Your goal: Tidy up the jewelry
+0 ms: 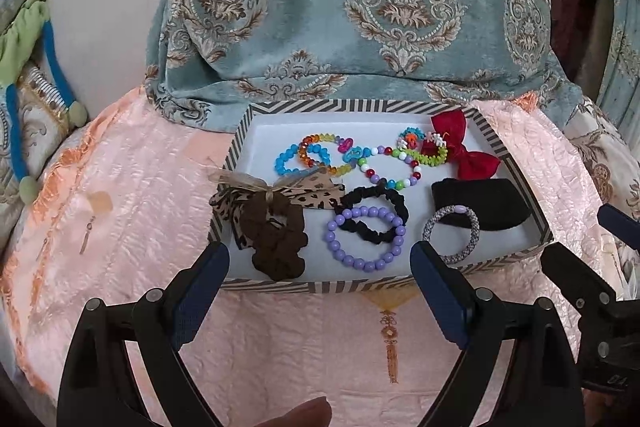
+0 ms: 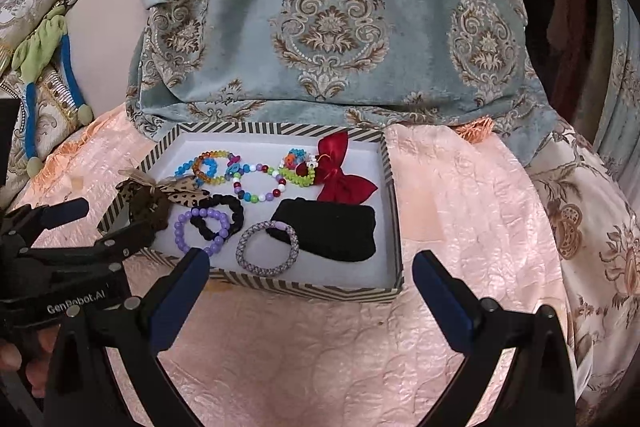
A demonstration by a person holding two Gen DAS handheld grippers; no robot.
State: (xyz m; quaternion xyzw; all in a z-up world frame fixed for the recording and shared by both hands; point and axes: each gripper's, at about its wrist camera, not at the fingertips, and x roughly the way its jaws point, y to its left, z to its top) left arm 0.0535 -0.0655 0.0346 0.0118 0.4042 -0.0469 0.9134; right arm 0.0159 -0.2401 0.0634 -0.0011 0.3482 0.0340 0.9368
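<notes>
Two tools are hovering over the pink quilted bedspread (image 2: 460, 211), both with jaws spread wide and gripping nothing. The left tool (image 1: 320, 263) is sitting just short of the striped box (image 1: 280, 286), its fingers straddling the near wall; straight ahead of it the lilac bead bracelet (image 1: 365, 238) is overlapping a black scrunchie (image 1: 376, 205), with the brown scrunchie (image 1: 274, 233) ahead of its left finger and a leopard ribbon (image 1: 316, 193) just beyond. The right tool (image 2: 310, 269) is waiting at the box's near right corner, the grey woven bracelet (image 2: 267, 247) directly in front of it and leaning on a black fabric piece (image 2: 332, 233). Farther off, coloured bead bracelets (image 2: 258, 183) are tangling together beside a red bow (image 2: 340, 175). What may be earrings (image 1: 86, 237) are lying on the bedspread left of the left tool, too small to be sure.
</notes>
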